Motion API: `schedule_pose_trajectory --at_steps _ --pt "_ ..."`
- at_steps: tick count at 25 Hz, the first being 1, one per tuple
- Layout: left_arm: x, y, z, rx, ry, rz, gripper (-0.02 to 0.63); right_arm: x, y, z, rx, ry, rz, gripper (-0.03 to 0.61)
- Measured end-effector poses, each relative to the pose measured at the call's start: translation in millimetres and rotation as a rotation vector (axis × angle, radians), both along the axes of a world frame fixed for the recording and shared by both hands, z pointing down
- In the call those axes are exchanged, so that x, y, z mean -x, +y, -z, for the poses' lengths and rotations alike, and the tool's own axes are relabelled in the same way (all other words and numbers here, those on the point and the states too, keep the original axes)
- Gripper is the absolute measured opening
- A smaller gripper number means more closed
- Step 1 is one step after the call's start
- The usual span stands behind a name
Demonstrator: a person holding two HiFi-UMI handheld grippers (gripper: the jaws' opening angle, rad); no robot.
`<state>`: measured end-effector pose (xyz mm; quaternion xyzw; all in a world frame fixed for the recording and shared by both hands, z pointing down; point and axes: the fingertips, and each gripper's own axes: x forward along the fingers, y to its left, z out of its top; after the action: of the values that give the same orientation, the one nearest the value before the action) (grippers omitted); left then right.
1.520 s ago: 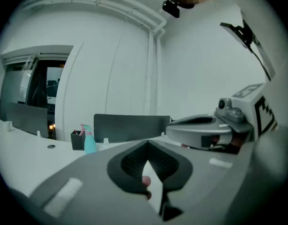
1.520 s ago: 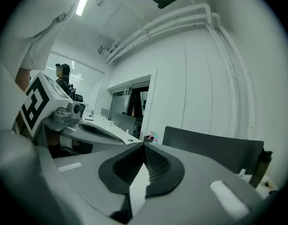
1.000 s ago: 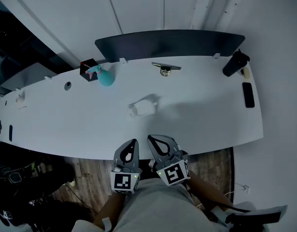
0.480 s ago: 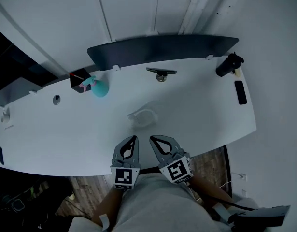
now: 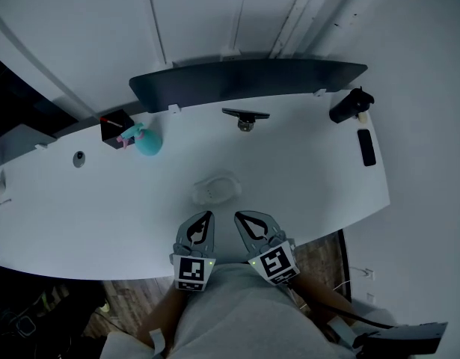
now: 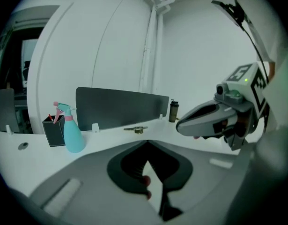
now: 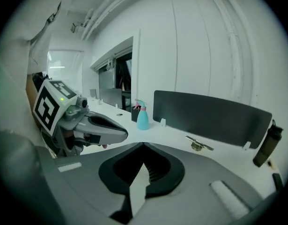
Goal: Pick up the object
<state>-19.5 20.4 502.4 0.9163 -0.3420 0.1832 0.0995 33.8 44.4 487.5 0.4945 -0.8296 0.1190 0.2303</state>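
Now both grippers are hovering side by side over the near edge of the white table [image 5: 312,193], close to the person's body. The left gripper [image 5: 206,220] is holding its jaws fully together, and nothing is sitting between them. The right gripper [image 5: 241,220] is doing the same: its jaws are pressing on each other and gripping nothing.

The pale object [image 5: 215,189], small and whitish, is lying on the table just beyond the two jaw tips, without touching them. I cannot tell what kind of thing it is.

Farther back on the left, a teal spray bottle [image 5: 147,142] is standing just beside a black box [image 5: 114,128]. A metal piece [image 5: 245,117] is resting near the dark divider panel [image 5: 244,81], which is running along the far edge. At the far right, a dark bottle [image 5: 349,105] is standing upright, and a black phone [image 5: 366,146] is lying flat near it.
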Motion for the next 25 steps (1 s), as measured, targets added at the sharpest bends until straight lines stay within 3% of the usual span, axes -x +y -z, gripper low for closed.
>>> schedule_pose_trajectory --at_steps 3,9,20,22,25 --pt "-3.7 -2.6 1.8 -0.01 -0.005 -0.003 0.002 -4.1 -6.6 -2.7 0.034 -0.047 -0.02 -0.002" --pt "-9.2 -7.9 -4.4 -0.026 -0.056 0.0 0.002 -5.7 -13.1 -7.0 0.037 -0.008 0.022 -0.002" --pt "-6.2 -7.4 -18.8 0.005 -0.071 0.017 0.002 -1.0 -15.6 -21.9 0.024 0.193 0.152 0.003" --pt "-5.2 -7.5 -19.9 0.011 -0.07 0.022 0.002 1.8 -14.5 -26.8 0.037 0.243 0.202 0.201" --pt "-3.7 -10.0 -19.7 0.015 -0.064 0.031 0.002 1.7 -16.8 -30.0 0.036 0.302 0.247 0.24"
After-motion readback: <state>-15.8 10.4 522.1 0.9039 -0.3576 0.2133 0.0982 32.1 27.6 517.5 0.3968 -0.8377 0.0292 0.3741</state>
